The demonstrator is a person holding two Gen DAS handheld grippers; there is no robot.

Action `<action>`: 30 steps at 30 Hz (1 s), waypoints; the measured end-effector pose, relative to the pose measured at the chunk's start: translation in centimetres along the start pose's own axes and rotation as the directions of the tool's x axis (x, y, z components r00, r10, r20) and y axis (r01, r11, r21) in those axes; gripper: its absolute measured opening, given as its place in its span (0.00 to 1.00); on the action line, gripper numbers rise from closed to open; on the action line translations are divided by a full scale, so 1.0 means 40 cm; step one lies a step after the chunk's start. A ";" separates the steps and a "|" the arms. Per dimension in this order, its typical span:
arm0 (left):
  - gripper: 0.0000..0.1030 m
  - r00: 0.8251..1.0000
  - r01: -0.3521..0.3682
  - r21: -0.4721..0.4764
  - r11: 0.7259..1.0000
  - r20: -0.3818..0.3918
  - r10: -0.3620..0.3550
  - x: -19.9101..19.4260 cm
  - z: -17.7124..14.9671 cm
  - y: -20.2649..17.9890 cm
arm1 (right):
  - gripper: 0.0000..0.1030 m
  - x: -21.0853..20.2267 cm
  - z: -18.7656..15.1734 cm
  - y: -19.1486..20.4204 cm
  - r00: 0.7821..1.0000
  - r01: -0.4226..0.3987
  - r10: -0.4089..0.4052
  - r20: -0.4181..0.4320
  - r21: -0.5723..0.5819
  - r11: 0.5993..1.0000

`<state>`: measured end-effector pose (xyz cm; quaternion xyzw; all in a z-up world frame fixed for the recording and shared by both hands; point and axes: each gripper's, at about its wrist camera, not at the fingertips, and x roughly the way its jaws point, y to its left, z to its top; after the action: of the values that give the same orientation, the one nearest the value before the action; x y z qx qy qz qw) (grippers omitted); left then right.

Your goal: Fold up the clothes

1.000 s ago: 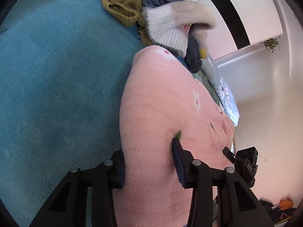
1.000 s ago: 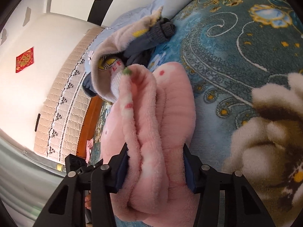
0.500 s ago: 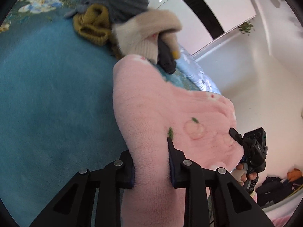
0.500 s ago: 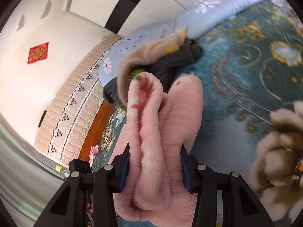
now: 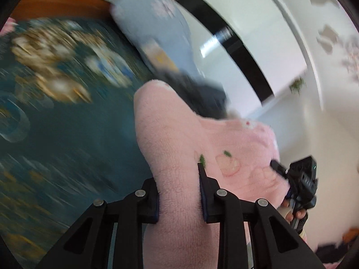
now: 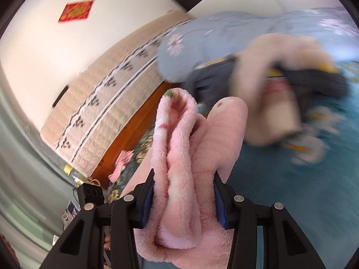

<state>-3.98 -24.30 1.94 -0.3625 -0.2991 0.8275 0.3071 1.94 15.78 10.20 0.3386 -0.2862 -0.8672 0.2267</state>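
While both tongs (image 5: 179, 188) (image 6: 182, 198) clench pink fleece (image 5: 175, 134), teal floral bedspread (image 5: 56, 123) blurs, quilted headboard (image 6: 101, 103) behind.

A home bedroom: a quilted headboard (image 6: 105, 103) is standing behind the bed's teal floral blanket (image 5: 56, 123), pale-blue pillow (image 6: 202, 44) lying beside it.

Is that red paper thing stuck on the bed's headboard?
No, the red paper hangs on the white wall, well above the quilted headboard.

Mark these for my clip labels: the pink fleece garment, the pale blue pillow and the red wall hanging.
pink fleece garment (image 6: 184, 157), right wrist view, bunched folds between the fingers.
pale blue pillow (image 5: 157, 29), left wrist view, its flowered upper face.
red wall hanging (image 6: 75, 10), right wrist view, its centre.
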 end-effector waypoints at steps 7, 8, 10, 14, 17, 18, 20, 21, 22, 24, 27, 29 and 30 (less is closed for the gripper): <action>0.26 0.937 -0.192 -0.032 0.981 0.290 0.193 -0.215 0.131 0.164 | 0.46 0.390 0.077 0.165 0.981 -0.154 0.142 -0.130 -0.085 0.984; 0.26 0.924 -0.217 -0.060 0.974 0.310 0.225 -0.234 0.140 0.197 | 0.46 0.443 0.081 0.191 0.978 -0.161 0.143 -0.154 -0.108 0.981; 0.26 0.904 -0.256 -0.095 0.962 0.330 0.273 -0.245 0.155 0.236 | 0.46 0.535 0.083 0.237 0.971 -0.169 0.138 -0.197 -0.153 0.974; 0.26 0.860 -0.319 -0.120 0.940 0.380 0.340 -0.314 0.181 0.322 | 0.46 0.683 0.083 0.305 0.958 -0.191 0.138 -0.251 -0.202 0.961; 0.26 0.833 -0.329 -0.158 0.931 0.416 0.365 -0.329 0.202 0.367 | 0.46 0.768 0.092 0.337 0.953 -0.206 0.145 -0.267 -0.214 0.955; 0.26 0.821 -0.338 -0.166 0.926 0.429 0.377 -0.340 0.201 0.377 | 0.46 0.793 0.095 0.348 0.952 -0.210 0.148 -0.269 -0.217 0.953; 0.26 0.796 -0.358 -0.182 0.916 0.453 0.401 -0.349 0.204 0.392 | 0.46 0.835 0.101 0.366 0.950 -0.218 0.154 -0.271 -0.226 0.949; 0.26 0.780 -0.371 -0.186 0.910 0.469 0.414 -0.350 0.204 0.393 | 0.46 0.853 0.105 0.373 0.950 -0.223 0.158 -0.269 -0.233 0.947; 0.26 0.764 -0.384 -0.190 0.904 0.485 0.426 -0.352 0.205 0.395 | 0.46 0.866 0.107 0.379 0.950 -0.227 0.162 -0.266 -0.235 0.945; 0.26 0.735 -0.401 -0.198 0.894 0.513 0.443 -0.352 0.208 0.397 | 0.46 0.892 0.108 0.376 0.951 -0.220 0.157 -0.266 -0.227 0.949; 0.27 0.740 -0.409 -0.212 0.888 0.492 0.458 -0.332 0.215 0.432 | 0.46 0.932 0.101 0.340 0.952 -0.179 0.121 -0.280 -0.191 0.965; 0.27 0.748 -0.410 -0.234 0.882 0.466 0.472 -0.324 0.218 0.461 | 0.46 0.959 0.096 0.316 0.952 -0.151 0.097 -0.290 -0.168 0.974; 0.27 0.750 -0.415 -0.257 0.873 0.447 0.488 -0.322 0.218 0.477 | 0.46 0.973 0.094 0.305 0.951 -0.137 0.086 -0.296 -0.156 0.978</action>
<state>-9.30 -48.08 -1.50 -0.2188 -0.3290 0.9185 -0.0169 -24.31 -14.72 2.59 0.4231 -0.1917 -0.8163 0.3433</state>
